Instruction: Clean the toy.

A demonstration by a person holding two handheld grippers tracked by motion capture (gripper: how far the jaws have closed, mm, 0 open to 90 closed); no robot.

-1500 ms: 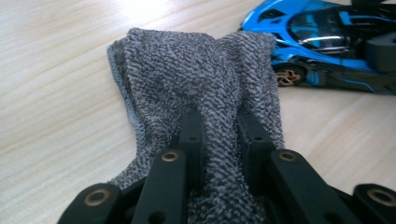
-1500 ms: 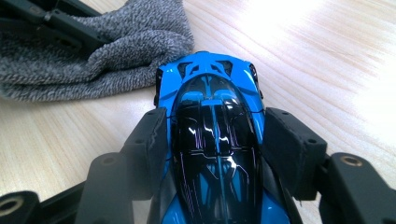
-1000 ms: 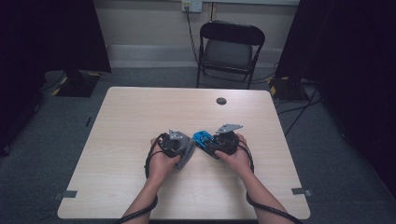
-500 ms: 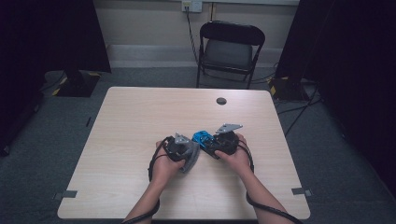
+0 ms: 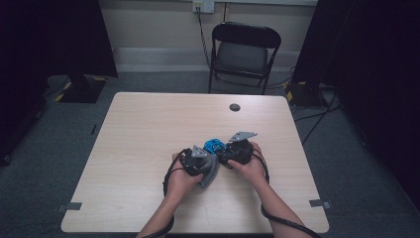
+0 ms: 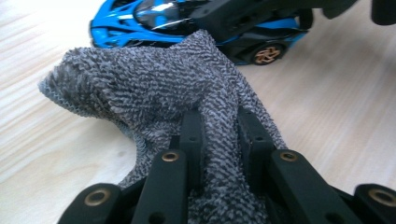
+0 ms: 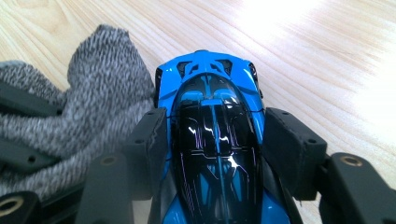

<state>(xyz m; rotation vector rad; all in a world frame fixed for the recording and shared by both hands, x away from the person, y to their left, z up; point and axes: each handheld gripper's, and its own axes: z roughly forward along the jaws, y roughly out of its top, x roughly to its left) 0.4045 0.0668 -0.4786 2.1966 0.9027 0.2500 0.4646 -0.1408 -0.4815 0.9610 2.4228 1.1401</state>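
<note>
Both hands [image 5: 183, 177] mid-table [image 5: 138, 148], claws flanking blue toy car [image 5: 214, 145].

Glossy blue plastic toy car [image 7: 212, 140], rough grey knitted cloth [image 6: 154, 88], matt pale wood-grain table [image 5: 148, 129].

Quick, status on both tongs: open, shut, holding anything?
Left tongs: shut on the grey cloth.
Right tongs: shut on the blue toy car, one jaw against each side.
</note>
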